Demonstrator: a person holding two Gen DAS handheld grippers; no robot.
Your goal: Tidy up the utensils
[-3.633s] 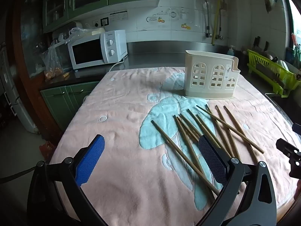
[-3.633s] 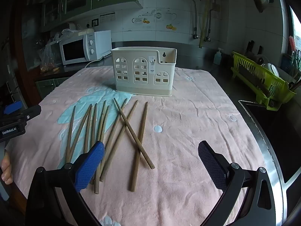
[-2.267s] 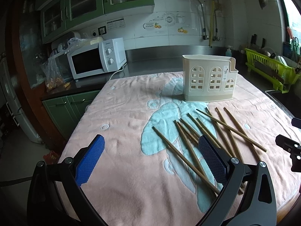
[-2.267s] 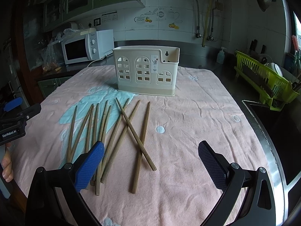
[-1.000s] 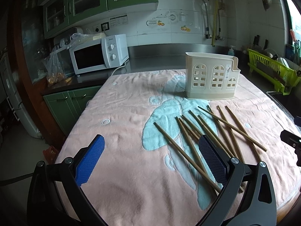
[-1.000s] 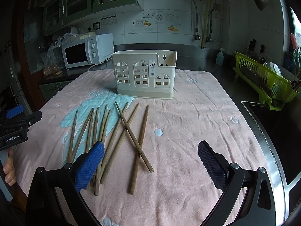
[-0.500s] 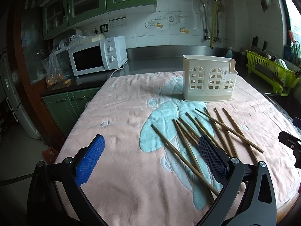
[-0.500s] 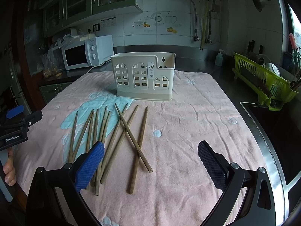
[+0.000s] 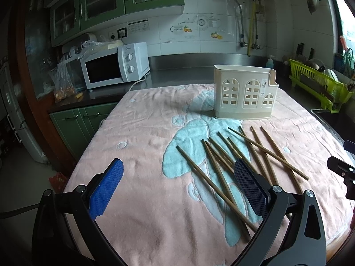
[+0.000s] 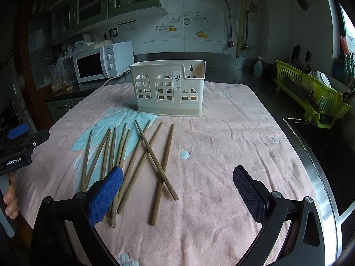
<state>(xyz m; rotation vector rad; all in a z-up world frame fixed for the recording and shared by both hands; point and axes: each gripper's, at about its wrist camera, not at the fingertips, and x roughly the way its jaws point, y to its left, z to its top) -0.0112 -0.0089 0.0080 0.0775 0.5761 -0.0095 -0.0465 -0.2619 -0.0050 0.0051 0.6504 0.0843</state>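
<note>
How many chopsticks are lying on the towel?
10 chopsticks: all lie loose on the pink towel in front of the cream holder, one crossing others. Overlaps may hide one.

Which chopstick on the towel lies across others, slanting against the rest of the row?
The chopstick running from near the holder down to the right. It crosses two neighbours, while the others fan roughly parallel and point toward the holder.

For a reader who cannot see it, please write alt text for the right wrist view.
The open right gripper hovers over loose wooden chopsticks on a pink towel. A cream utensil holder stands upright behind them.
</note>
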